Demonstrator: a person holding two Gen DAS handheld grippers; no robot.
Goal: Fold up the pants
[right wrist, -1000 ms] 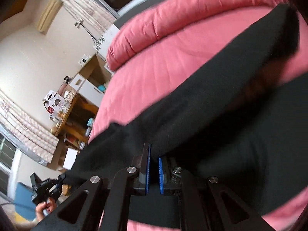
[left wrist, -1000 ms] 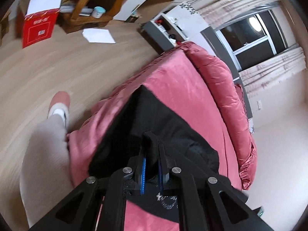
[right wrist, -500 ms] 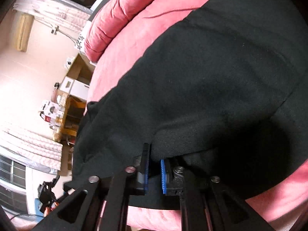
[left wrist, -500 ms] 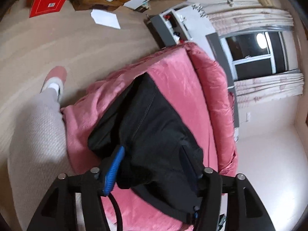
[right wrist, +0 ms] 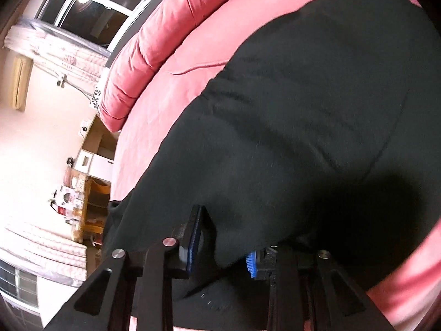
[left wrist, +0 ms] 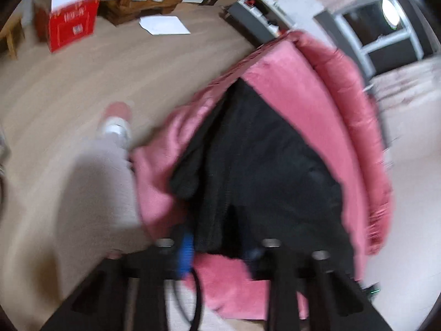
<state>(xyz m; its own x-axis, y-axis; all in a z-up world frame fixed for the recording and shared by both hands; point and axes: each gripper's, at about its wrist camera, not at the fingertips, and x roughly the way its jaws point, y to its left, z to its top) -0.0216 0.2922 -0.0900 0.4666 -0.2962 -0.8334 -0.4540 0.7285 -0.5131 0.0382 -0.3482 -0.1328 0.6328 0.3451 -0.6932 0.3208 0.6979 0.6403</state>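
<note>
Both grippers spread, black pants folded on the pink quilt.

We see the right gripper (right wrist: 222, 251) with fingers wide apart, blue pads (right wrist: 193, 244) either side of the pants' (right wrist: 303, 138) near edge; fabric sits between them, not pinched. Left gripper (left wrist: 220, 251) is also spread, blurred, with the pants (left wrist: 261, 165) hem between its fingers at 12 o'clock. Pants lie in a folded stack on the pink quilt (left wrist: 297, 82), running from 6 toward 12 in the left view. Quilt's rolled edge (right wrist: 154, 55) is at 10 o'clock in the right view, window (right wrist: 91, 8) beyond it. In the left view our beige-trousered leg (left wrist: 96, 193) is at 9 o'clock, red box (left wrist: 71, 24) and white paper (left wrist: 165, 24) on the wood floor (left wrist: 110, 69) at 11.
</note>
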